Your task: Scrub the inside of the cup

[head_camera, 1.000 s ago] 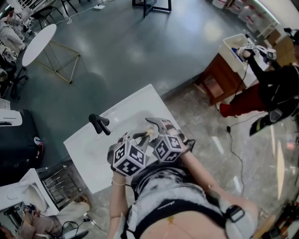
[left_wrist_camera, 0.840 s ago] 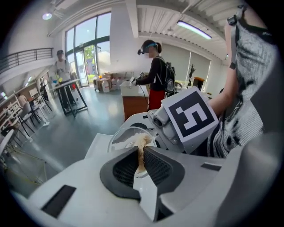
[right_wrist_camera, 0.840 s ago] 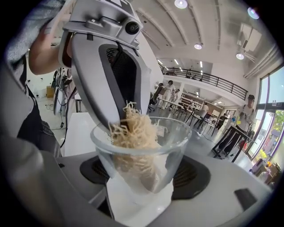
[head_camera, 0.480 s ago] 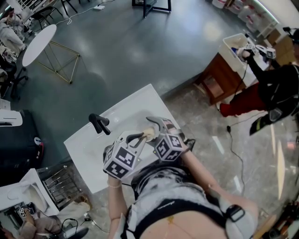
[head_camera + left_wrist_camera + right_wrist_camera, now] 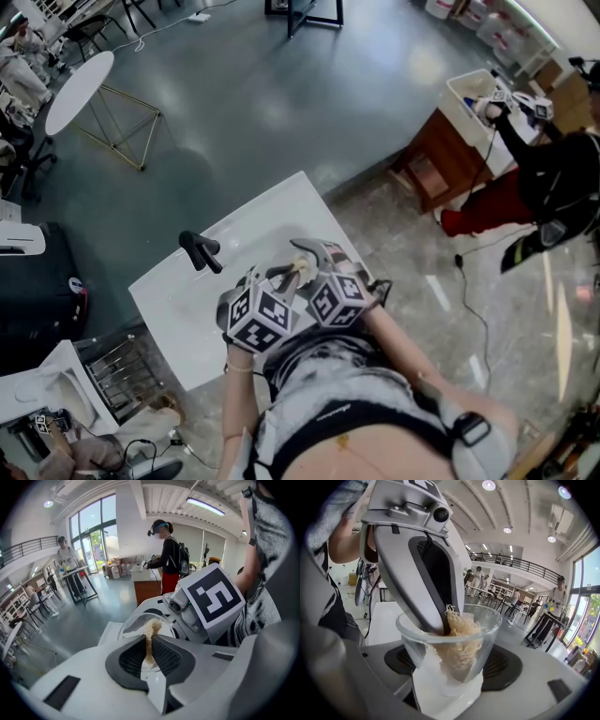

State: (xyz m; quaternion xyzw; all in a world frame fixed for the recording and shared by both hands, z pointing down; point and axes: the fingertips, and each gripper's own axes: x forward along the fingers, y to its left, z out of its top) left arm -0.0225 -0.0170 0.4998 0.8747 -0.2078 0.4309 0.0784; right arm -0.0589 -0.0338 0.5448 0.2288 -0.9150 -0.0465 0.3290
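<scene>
While the right hand-held gripper [image 5: 450,667] clamps the clear cup [image 5: 488,625], the left hand-held gripper [image 5: 149,645] pinches a fibrous scrubber [image 5: 457,639] inside it.

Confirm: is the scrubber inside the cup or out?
Inside. The right gripper view shows the scrubber down within the clear cup, pinched by the left tool.

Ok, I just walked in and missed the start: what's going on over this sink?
A person works with a tool in each hand over the white sink. The right tool grips a clear glass cup. The left tool pinches a beige fibrous scrubber, pushed down inside the cup, so scrubbing is under way.
</scene>
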